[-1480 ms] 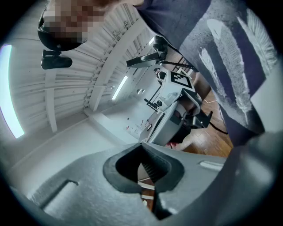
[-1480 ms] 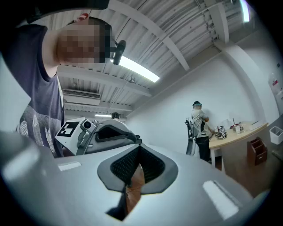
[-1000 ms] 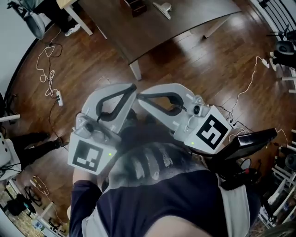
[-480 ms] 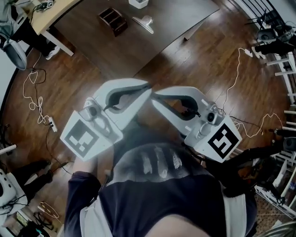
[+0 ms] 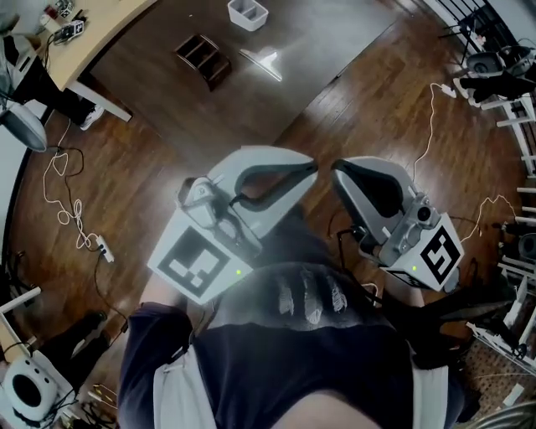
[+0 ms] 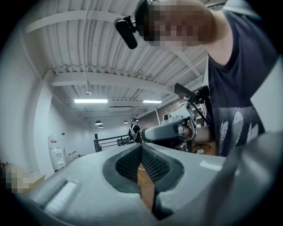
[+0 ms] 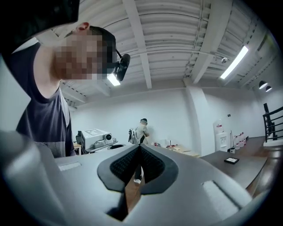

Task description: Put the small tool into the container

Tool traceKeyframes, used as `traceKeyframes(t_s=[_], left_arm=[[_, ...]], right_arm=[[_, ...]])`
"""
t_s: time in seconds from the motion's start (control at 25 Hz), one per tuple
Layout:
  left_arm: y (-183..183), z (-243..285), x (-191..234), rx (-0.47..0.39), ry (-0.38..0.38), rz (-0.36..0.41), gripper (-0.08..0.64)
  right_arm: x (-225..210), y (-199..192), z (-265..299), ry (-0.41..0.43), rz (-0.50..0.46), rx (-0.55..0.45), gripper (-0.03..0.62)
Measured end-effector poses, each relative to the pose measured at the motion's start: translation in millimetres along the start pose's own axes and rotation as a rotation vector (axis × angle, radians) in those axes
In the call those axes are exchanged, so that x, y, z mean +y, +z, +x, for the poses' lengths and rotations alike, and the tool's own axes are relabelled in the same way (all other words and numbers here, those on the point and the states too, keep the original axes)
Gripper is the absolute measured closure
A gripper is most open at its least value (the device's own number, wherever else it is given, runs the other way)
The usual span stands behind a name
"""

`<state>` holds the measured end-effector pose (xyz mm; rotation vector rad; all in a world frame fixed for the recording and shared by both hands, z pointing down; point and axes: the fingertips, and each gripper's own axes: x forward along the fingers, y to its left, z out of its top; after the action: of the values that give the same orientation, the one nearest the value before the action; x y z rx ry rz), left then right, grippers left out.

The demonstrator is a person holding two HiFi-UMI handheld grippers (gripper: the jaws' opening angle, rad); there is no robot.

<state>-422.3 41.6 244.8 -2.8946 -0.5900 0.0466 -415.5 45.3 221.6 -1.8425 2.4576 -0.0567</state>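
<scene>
Dark-topped table (image 5: 335, 33) in your head view carries the white small tool (image 5: 261, 61), white container (image 5: 248, 12) and brown slotted rack (image 5: 201, 57). Your left gripper (image 5: 310, 169) and right gripper (image 5: 337, 167) hang short of the table. Left gripper view: jaws pressed together, empty. Right gripper view: likewise.

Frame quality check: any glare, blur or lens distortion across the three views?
Head view: fisheye bend, glare on the table, pale haze around the left tool. Left gripper view: black round vignette, ceiling lamp blown out, the tool's own casing soft. Right gripper view: same vignette, bright lamp strip.
</scene>
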Motion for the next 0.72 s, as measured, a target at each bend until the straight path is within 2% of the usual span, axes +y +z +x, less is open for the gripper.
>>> traceKeyframes(t_s=[0.08,0.2,0.44,0.56,0.72], left_arm=[[1.5,16.4,2.8,0.019,-0.024,0.044,0.561],[0.2,42.6,13.2,0.027,-0.021,0.028,0.561],[-7.5,117.1,32.4,0.074,0.041,-0.023,0.561],[-20.9,154.1,40.2,0.133,0.080,-0.032,0.561],[-37.1,192.6,54.3,0.184,0.155,-0.089,0.561]], right_arm=[[-16.2,3.8,-2.8,0.006,0.007,-0.024,0.592],[-44.2,4.0,-9.7,0.034,0.032,-0.062,0.592],[-115.4,3.1,-44.9,0.088,0.073,-0.075,0.591],[-149.6,-0.8,-63.9,0.113,0.104,-0.083,0.592],[-186.9,-11.5,-88.3,0.125,0.118,-0.057,0.592]])
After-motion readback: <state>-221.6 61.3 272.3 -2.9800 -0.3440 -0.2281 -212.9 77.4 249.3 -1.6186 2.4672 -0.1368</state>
